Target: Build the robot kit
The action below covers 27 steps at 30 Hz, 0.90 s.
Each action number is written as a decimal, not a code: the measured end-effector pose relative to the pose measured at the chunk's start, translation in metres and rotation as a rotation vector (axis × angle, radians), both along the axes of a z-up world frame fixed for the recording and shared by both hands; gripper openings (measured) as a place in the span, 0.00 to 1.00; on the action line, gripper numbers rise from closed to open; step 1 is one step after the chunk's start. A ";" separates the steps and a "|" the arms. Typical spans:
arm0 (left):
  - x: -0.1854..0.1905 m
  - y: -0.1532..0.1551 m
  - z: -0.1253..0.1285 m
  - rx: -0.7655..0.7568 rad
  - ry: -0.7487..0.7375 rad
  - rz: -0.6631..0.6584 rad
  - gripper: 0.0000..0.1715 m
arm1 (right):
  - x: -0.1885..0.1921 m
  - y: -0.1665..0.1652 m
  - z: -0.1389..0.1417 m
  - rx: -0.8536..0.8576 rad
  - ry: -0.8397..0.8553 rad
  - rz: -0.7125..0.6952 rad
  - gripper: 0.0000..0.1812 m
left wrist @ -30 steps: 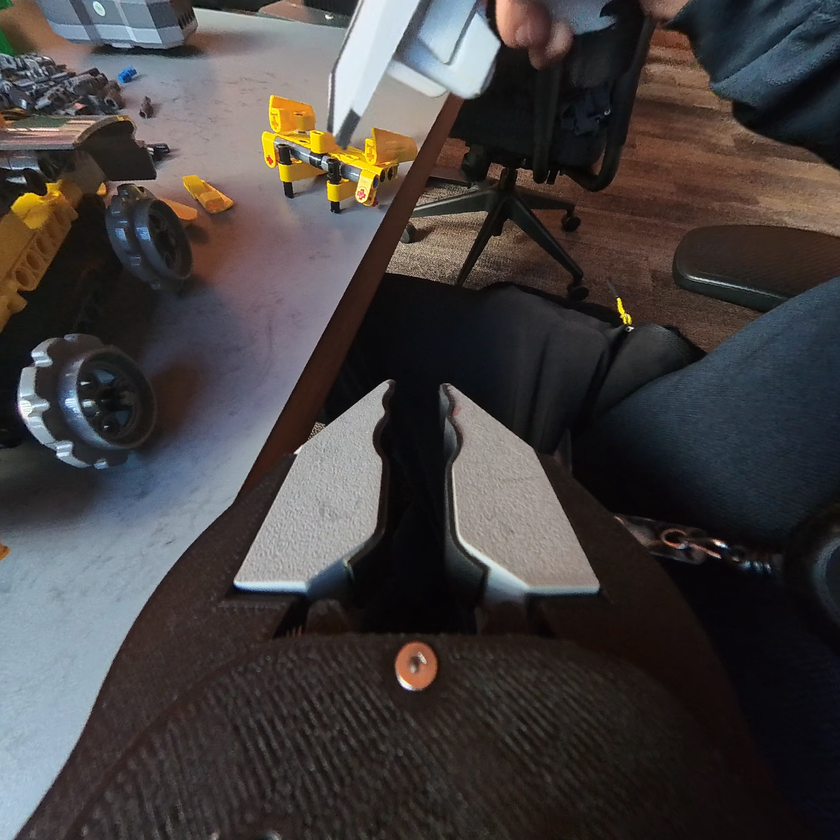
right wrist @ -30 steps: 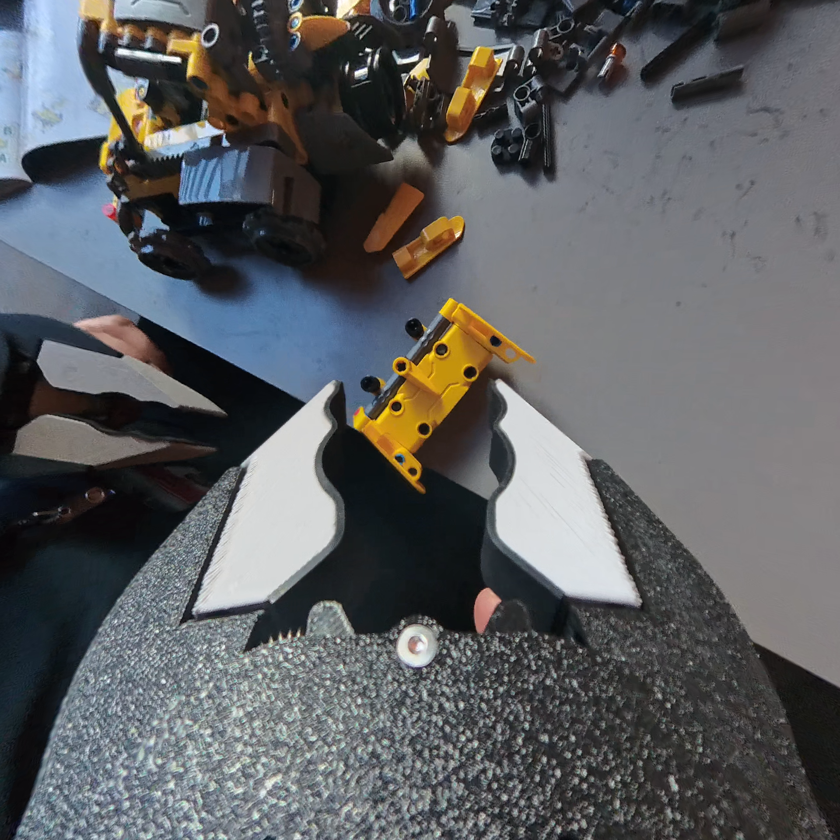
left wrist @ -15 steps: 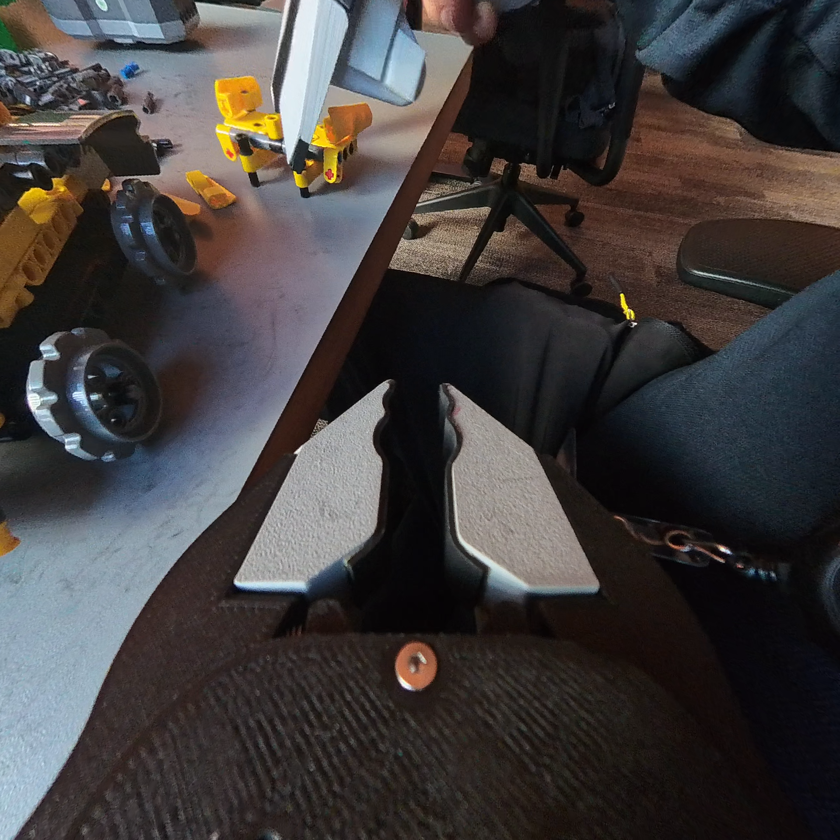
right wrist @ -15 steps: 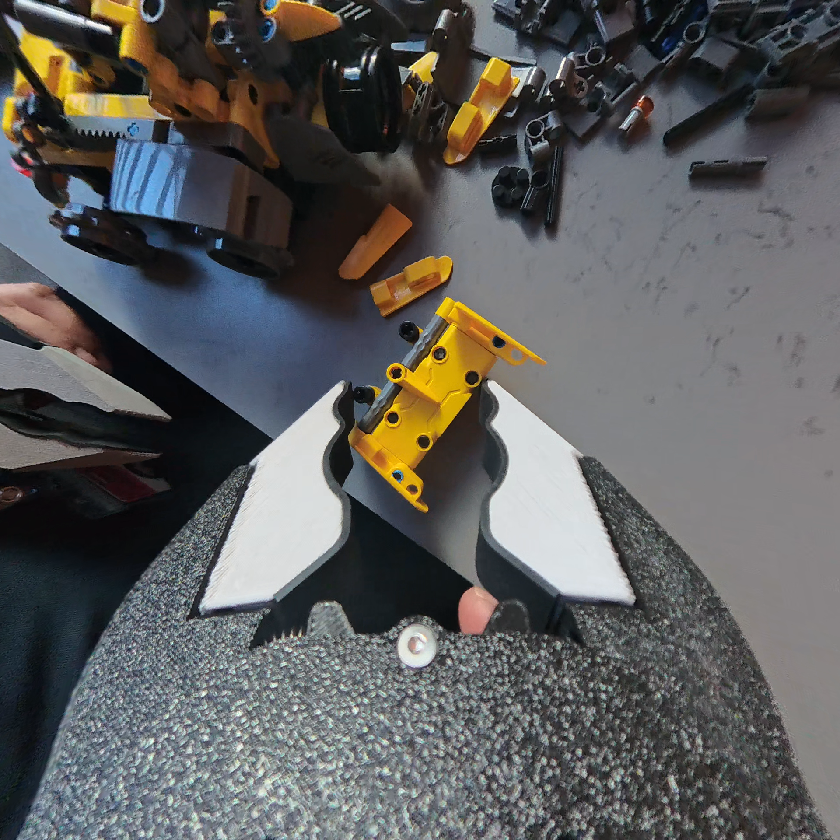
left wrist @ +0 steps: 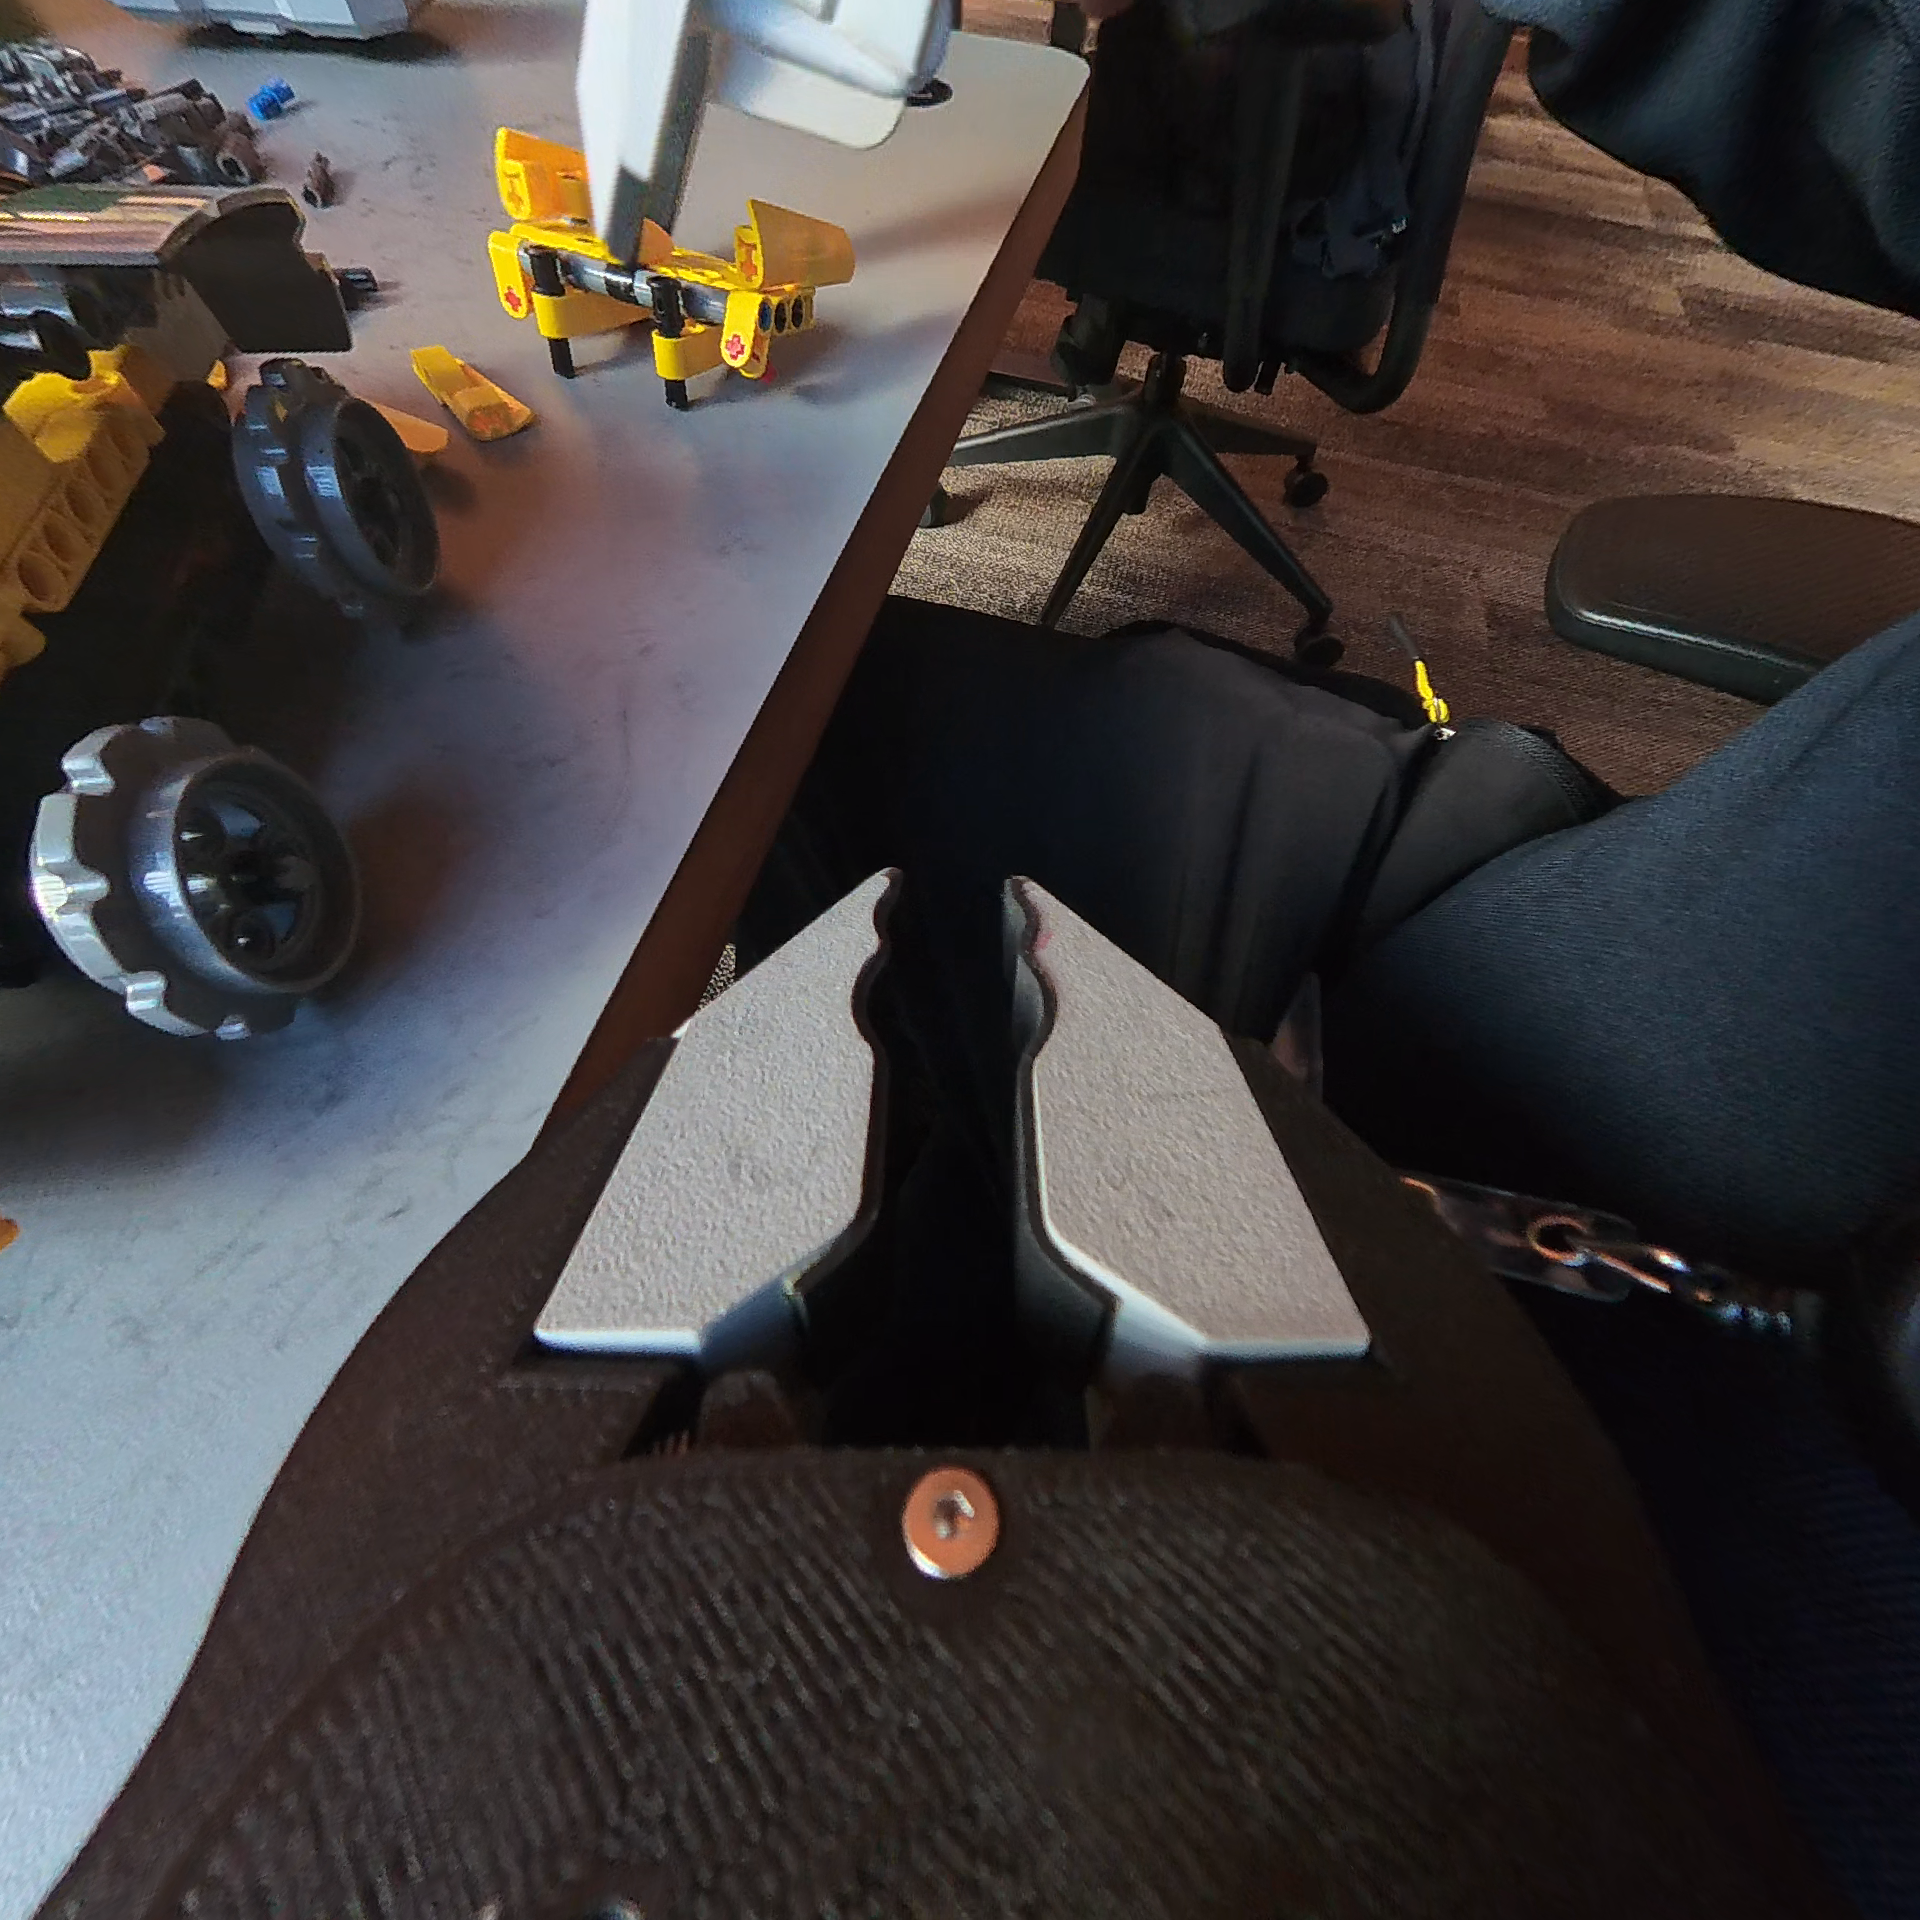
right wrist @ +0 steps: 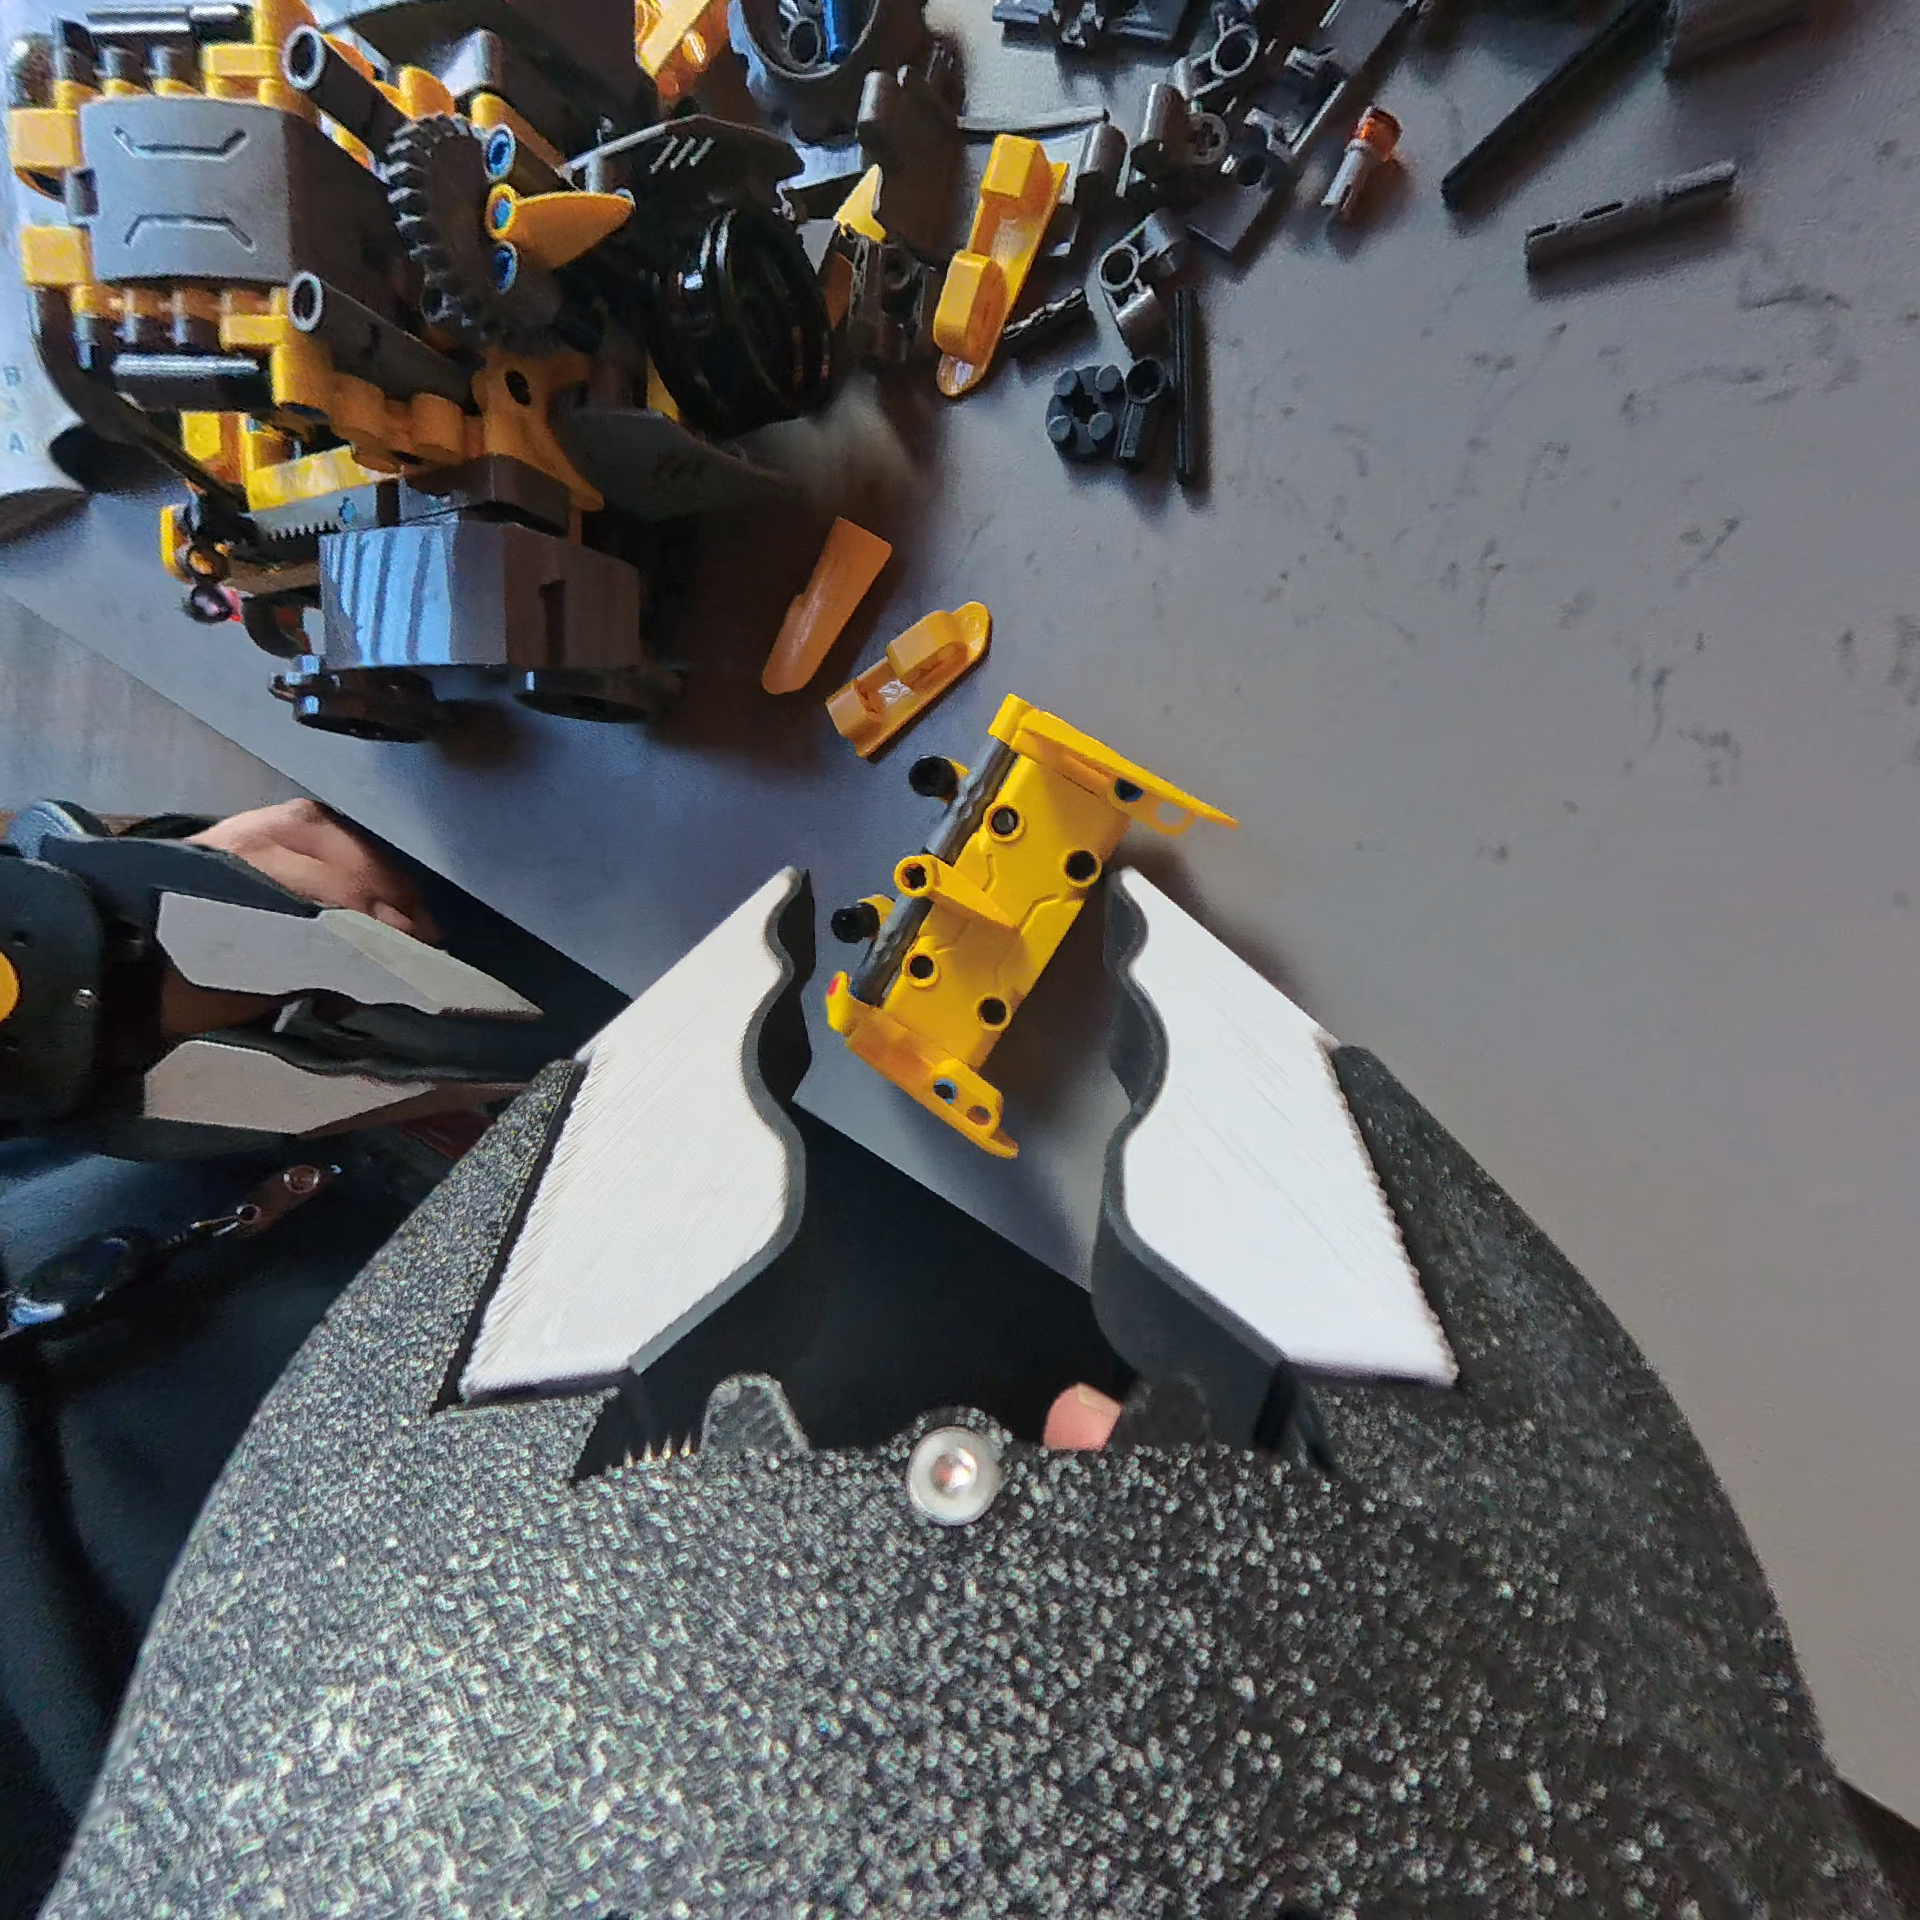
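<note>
A small yellow brick assembly (right wrist: pixel 987 935) with black pins stands on the dark table (right wrist: pixel 1507 831) near its front edge. My right gripper (right wrist: pixel 956 883) is open, with one finger on each side of the assembly and a small gap on the left side. The assembly also shows in the left wrist view (left wrist: pixel 665 281), with a white finger (left wrist: pixel 634 156) of the right gripper coming down on it from above. My left gripper (left wrist: pixel 951 881) is shut and empty, held off the table beside its edge, above a person's lap (left wrist: pixel 1610 987).
A large yellow and black brick vehicle (right wrist: pixel 364 364) stands at the left, with grey wheels (left wrist: pixel 197 883). Two small yellow parts (right wrist: pixel 904 675) lie just beyond the assembly. Several loose black pieces (right wrist: pixel 1143 312) lie at the back. An office chair (left wrist: pixel 1195 260) stands past the table edge (left wrist: pixel 831 623).
My right gripper has moved forward, so the yellow assembly now sits deeper between its fingers. The left gripper has stayed where it was.
</note>
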<state>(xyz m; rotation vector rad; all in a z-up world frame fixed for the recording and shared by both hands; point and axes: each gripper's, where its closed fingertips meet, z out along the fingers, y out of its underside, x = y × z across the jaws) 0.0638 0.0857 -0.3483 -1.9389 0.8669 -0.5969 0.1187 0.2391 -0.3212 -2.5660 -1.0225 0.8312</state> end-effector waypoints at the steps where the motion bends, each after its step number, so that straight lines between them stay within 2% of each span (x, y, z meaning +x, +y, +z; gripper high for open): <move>1: 0.000 -0.001 0.000 -0.001 0.001 -0.002 0.09 | -0.001 -0.001 -0.003 -0.009 -0.020 -0.002 0.30; 3: 0.001 -0.002 -0.001 -0.003 0.003 -0.004 0.09 | 0.000 0.001 -0.009 0.010 -0.067 0.000 0.21; 10: 0.000 -0.003 -0.001 -0.006 0.003 -0.004 0.09 | -0.005 0.003 -0.007 0.086 -0.115 0.056 0.20; 15: -0.001 -0.004 -0.008 -0.009 0.053 -0.009 0.09 | -0.009 0.005 -0.001 0.076 -0.046 0.043 0.20; 23: 0.001 -0.003 -0.007 -0.008 0.044 -0.010 0.09 | -0.030 0.013 0.051 0.037 0.156 0.046 0.20; 27: 0.002 -0.003 -0.008 -0.006 0.051 -0.014 0.09 | -0.051 0.022 0.076 0.060 0.193 0.080 0.20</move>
